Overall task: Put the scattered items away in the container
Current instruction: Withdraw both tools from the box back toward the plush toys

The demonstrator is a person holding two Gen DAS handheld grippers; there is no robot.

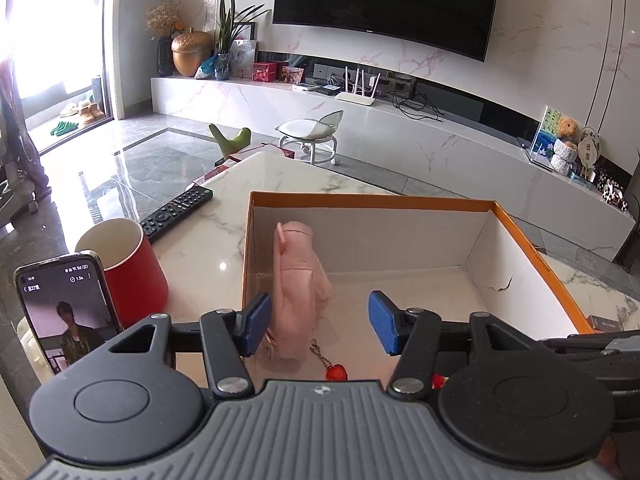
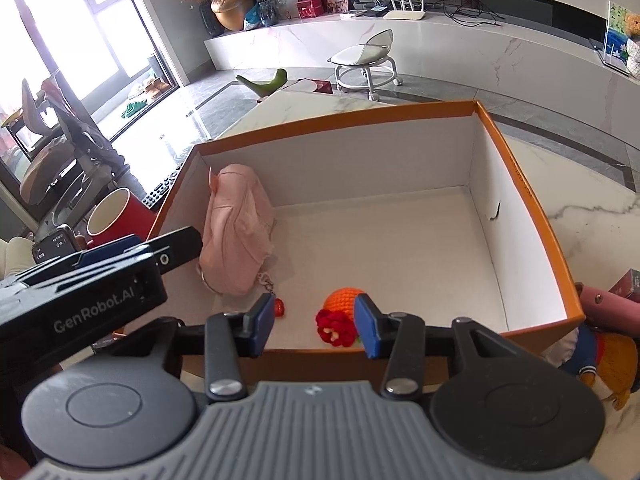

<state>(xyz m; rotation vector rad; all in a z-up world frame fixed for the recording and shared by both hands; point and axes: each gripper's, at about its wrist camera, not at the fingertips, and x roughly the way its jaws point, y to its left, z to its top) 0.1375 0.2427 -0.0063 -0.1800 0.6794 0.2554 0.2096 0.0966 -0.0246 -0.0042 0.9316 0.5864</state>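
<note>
The pink pouch (image 1: 299, 288) stands inside the orange box (image 1: 536, 236) on the table (image 1: 200, 256), against the box's wall at nine o'clock, long axis running from six toward twelve. The left hand-held gripper (image 1: 322, 322) is nearer to it: its jaws stand apart with the pouch's near end between them, hard against the nine o'clock pad; whether that pad presses it I cannot tell. The right hand-held gripper (image 2: 315, 324) hovers over the box's near edge, jaws apart and holding nothing, with the crocheted orange-and-red toy (image 2: 340, 314) just beyond its three o'clock pad. Outside the box at four o'clock lie a pink case (image 2: 600, 310) and a stuffed doll (image 2: 600, 364), probably next.
</note>
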